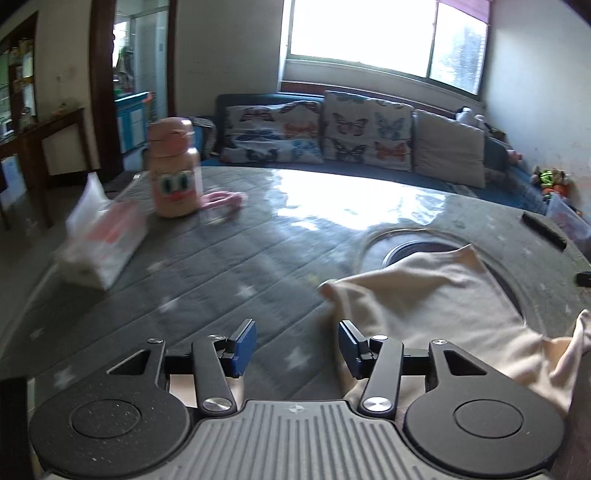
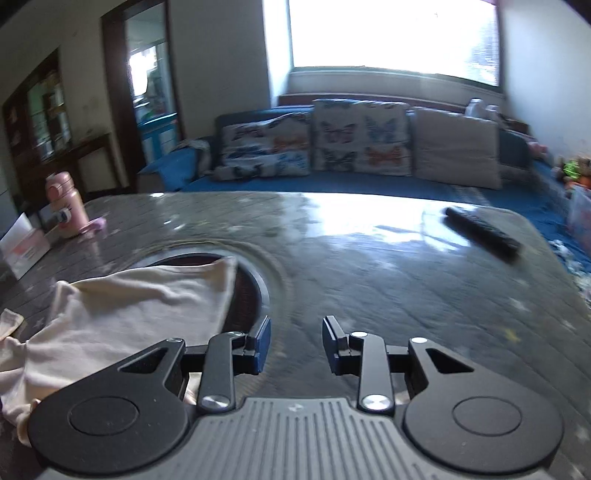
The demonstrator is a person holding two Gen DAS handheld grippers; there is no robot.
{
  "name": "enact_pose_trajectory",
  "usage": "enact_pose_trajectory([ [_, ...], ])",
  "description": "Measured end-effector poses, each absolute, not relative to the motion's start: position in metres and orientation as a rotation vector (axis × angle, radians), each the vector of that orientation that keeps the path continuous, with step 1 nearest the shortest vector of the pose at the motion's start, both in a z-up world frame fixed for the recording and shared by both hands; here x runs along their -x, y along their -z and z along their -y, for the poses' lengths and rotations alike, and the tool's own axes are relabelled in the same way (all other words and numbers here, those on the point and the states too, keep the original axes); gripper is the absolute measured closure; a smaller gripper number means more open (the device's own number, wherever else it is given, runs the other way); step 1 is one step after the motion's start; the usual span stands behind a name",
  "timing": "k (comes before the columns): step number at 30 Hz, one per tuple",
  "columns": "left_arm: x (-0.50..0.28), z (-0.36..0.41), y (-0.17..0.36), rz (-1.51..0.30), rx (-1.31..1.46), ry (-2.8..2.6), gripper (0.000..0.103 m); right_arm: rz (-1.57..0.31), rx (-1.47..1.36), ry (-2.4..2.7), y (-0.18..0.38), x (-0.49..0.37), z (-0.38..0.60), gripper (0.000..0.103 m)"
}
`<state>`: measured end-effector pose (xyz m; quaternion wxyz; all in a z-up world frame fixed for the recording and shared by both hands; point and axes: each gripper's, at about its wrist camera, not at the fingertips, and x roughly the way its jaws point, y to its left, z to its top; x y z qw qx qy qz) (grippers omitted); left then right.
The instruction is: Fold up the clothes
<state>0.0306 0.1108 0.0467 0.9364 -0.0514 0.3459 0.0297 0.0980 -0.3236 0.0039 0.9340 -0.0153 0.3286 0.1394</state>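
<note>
Cream garment (image 1: 436, 295) lies crumpled at lower right of the left wrist view, its long axis running from lower right toward the centre on the grey worktop (image 1: 229, 258). Left gripper (image 1: 297, 347) jaws part open, empty. Right gripper (image 2: 295, 345) likewise, holding nothing.

Bright window (image 1: 384, 33), blue sofa (image 2: 332, 184), butterfly cushions (image 1: 273, 134)

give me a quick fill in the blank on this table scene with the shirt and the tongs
1. Both sets of tongs, left and right, are ____, nothing between the pads.
2. The cream garment partly covers a ____ recess in the table.
3. The sofa cushions are printed with ____.
4. The pink bottle stands beside a ____ pack.

Missing words: open; round; butterflies; tissue
</note>
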Motion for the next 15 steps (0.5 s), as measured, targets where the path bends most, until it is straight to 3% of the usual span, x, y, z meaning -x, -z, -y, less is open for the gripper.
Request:
enact_pose_trajectory([
  [4, -0.068, -0.108, -0.039, -0.736, 0.148, -0.033, 0.043, -0.696, 0.063, -0.356, 0.006, -0.124, 0.29, 0.072],
  [12, -0.121, -0.11, -0.012, -0.823, 0.199, -0.001, 0.045, -0.745, 0.064, -0.417, 0.031, -0.175, 0.246, 0.071],
  [14, -0.126, -0.11, -0.007, -0.836, 0.209, 0.016, 0.059, -0.752, 0.065, -0.426, 0.035, -0.185, 0.238, 0.071],
  [15, -0.129, -0.11, -0.005, -0.841, 0.213, 0.025, 0.074, -0.756, 0.068, -0.427, 0.038, -0.19, 0.235, 0.071],
])
